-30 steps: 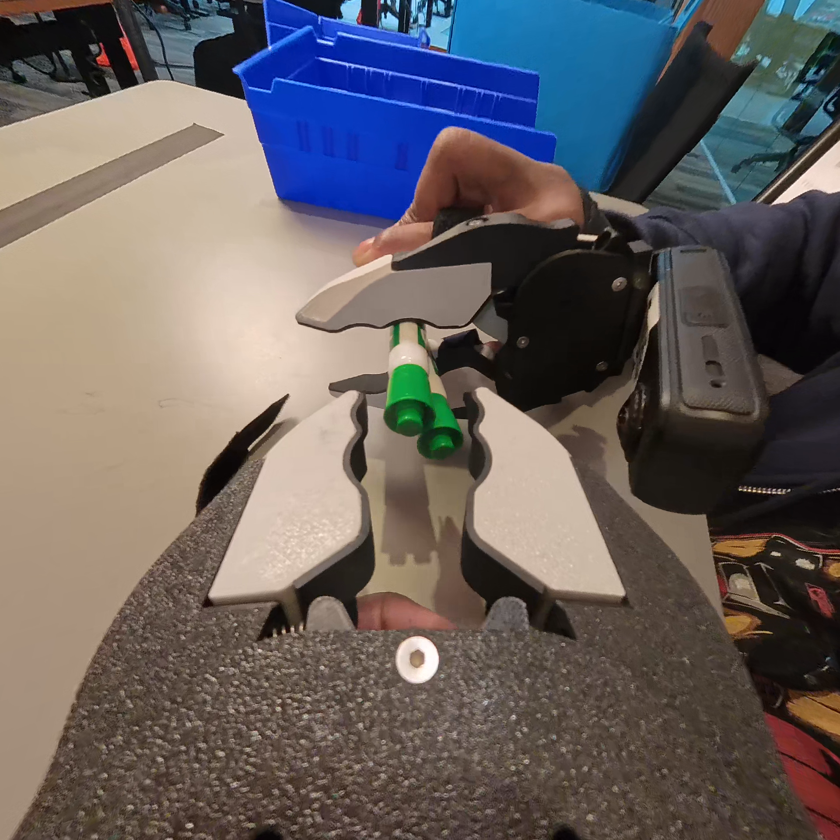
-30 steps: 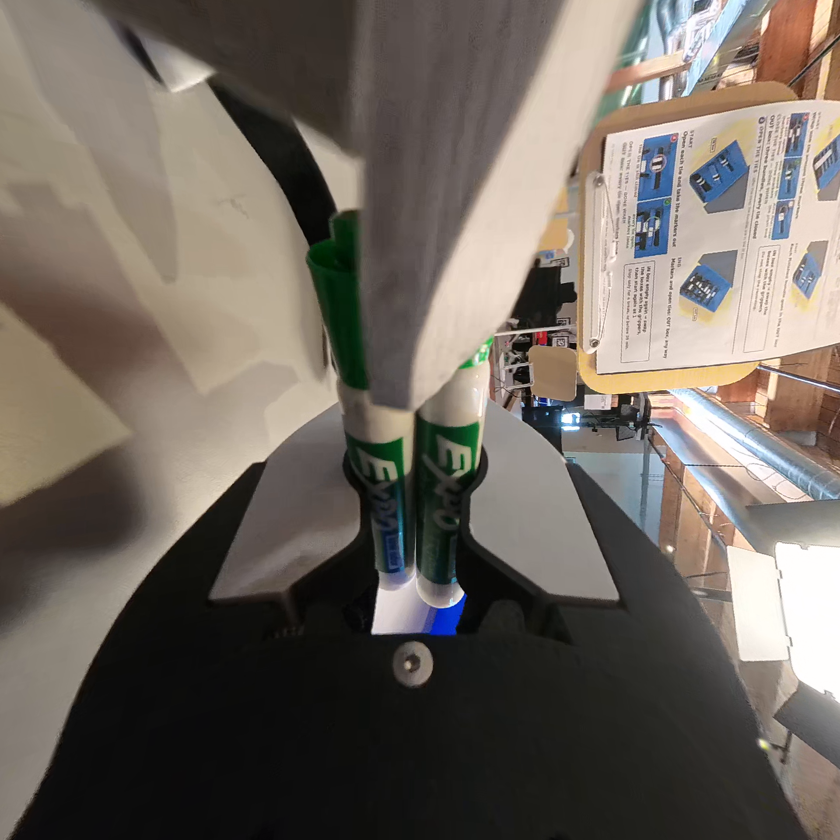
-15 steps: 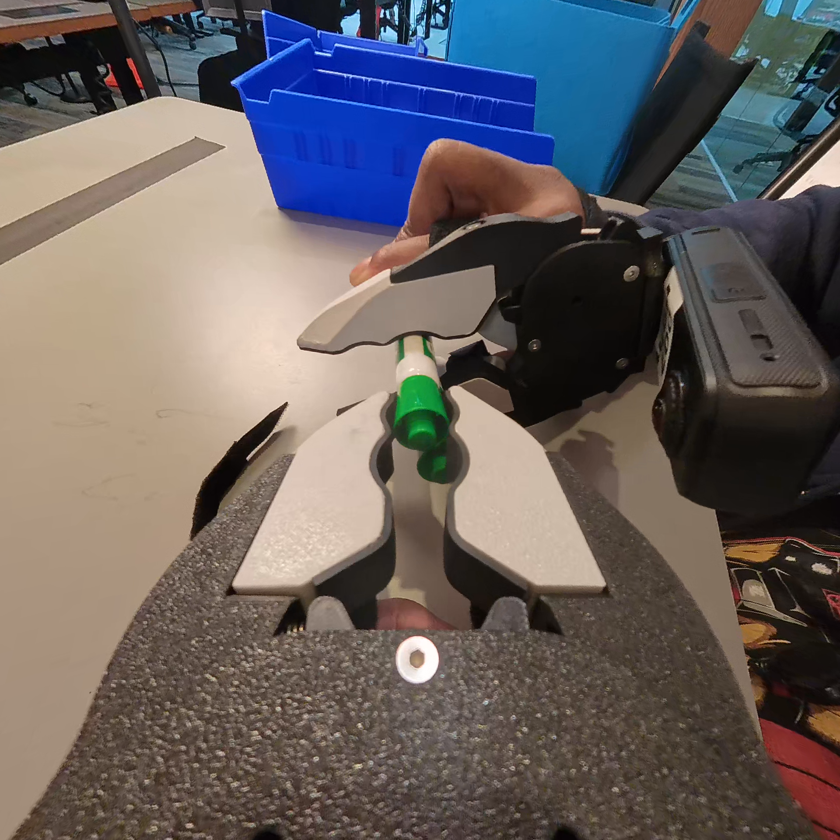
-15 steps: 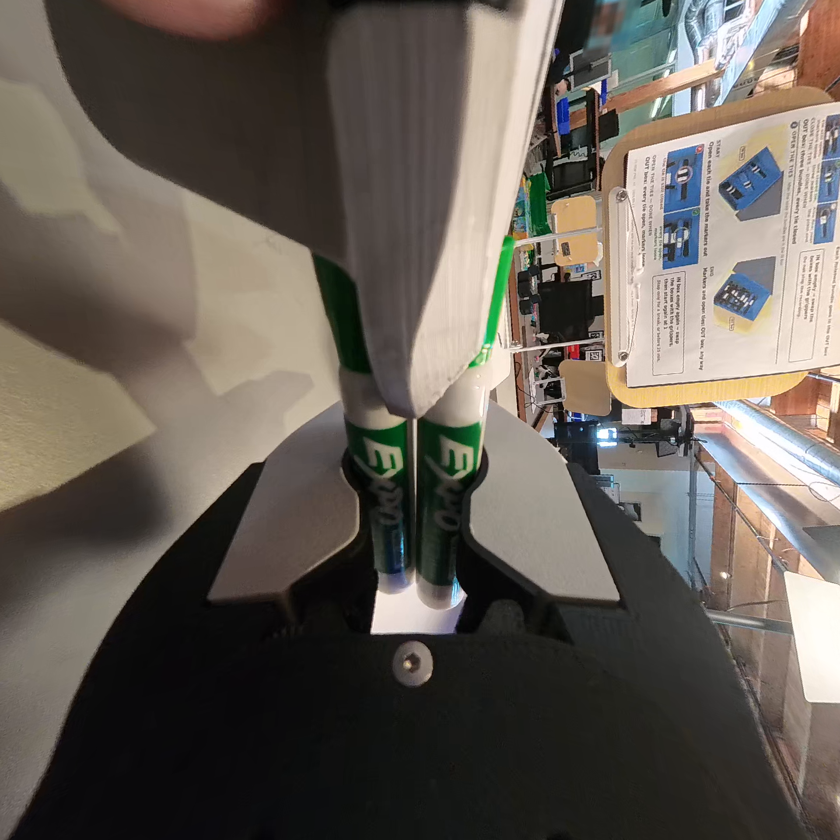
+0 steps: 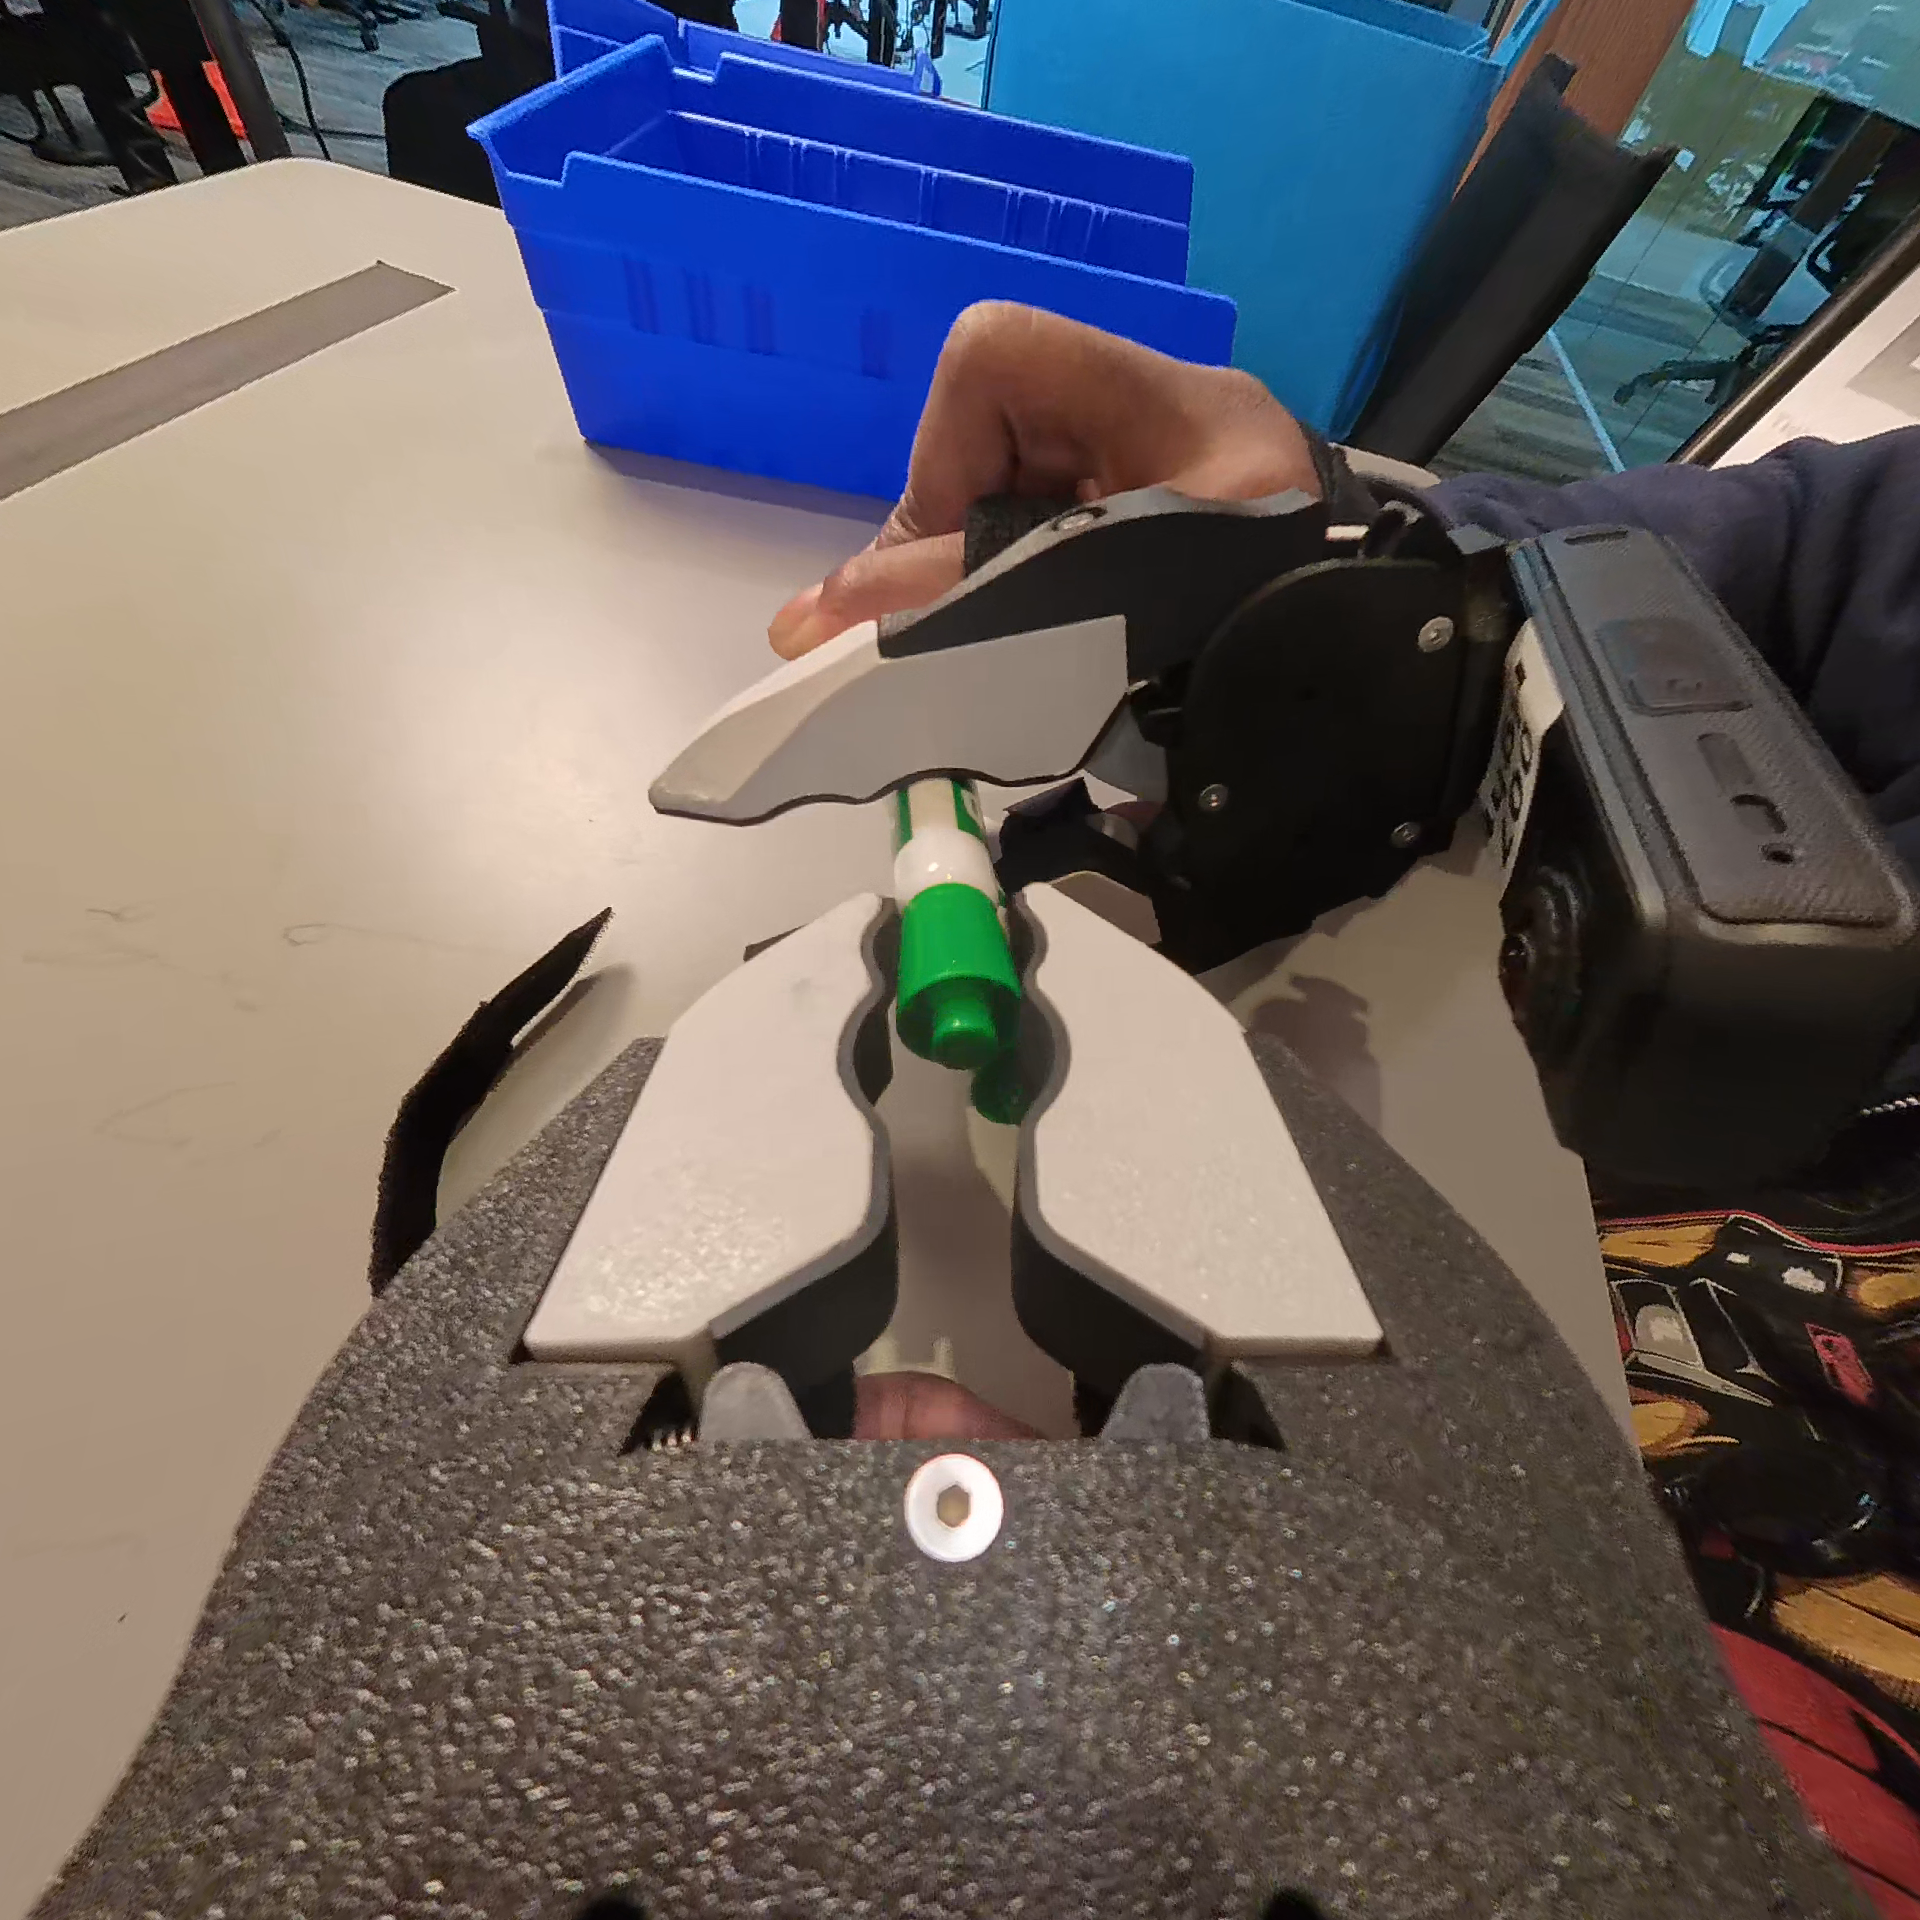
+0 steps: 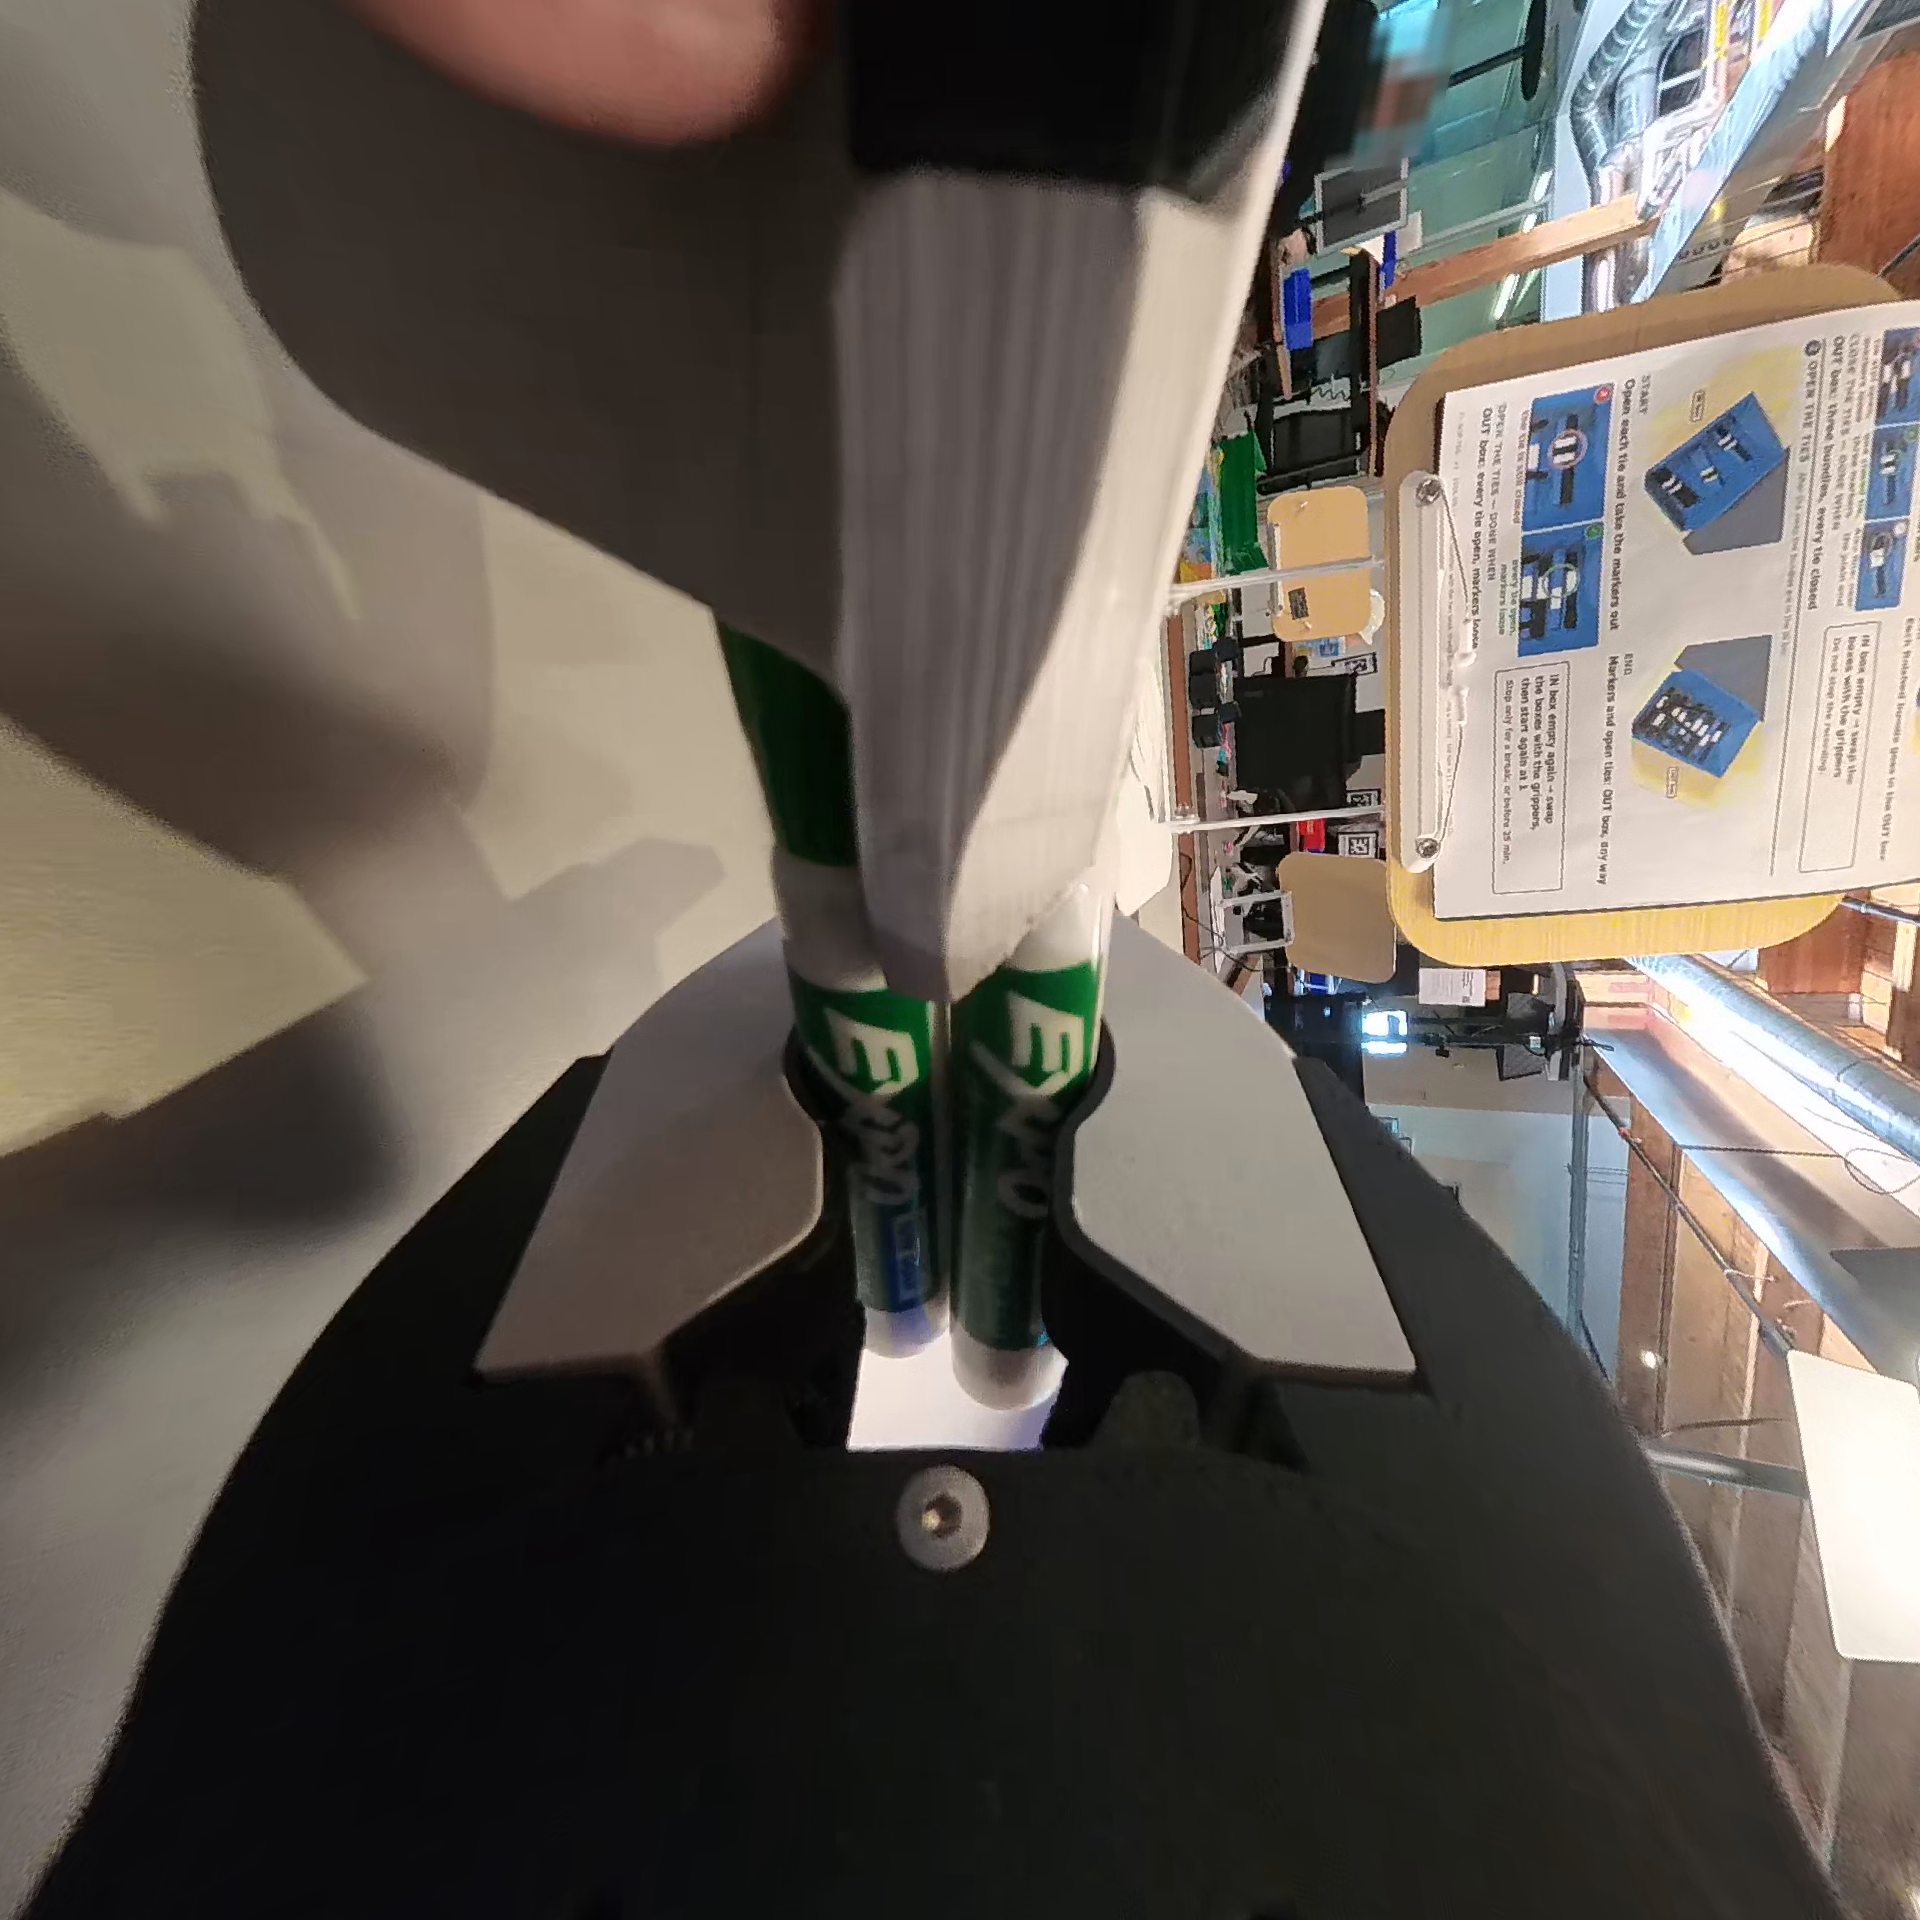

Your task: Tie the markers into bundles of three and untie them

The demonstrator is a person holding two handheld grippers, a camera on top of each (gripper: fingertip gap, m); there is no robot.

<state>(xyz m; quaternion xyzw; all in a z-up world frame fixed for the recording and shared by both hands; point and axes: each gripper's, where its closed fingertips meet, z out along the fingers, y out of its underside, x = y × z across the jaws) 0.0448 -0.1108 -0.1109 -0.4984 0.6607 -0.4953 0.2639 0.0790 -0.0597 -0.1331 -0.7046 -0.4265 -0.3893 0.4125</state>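
Holding two green markers [image 6: 951, 1143] side by side in my right claw [image 6: 948, 1049], pads pressed on their barrels from both sides, white butt ends back near the claw's throat. My left claw [image 5: 954, 987] comes at them from the cap end: its grey fingers [image 5: 769, 1101] have drawn in around the green caps [image 5: 951, 987], one cap stacked above the other between the scalloped tips. The upper cap seems to touch the right finger; a sliver of gap shows on its left side, so firm clamp can't be confirmed. Markers hang above the grey table [image 5: 260, 675], between both claws, near middle of the scene. In the left wrist view my right hand [image 5: 1049, 447] wraps over the right claw's top, dark sleeve [image 5: 1766, 561] to the right. Black strap [image 5: 468, 1070] lies on the table just left of the left claw. Blue bin [image 5: 831, 312] sits far, behind the hand. In the right wrist view a wooden board with an instruction sheet [image 6: 1662, 623] stands far right.
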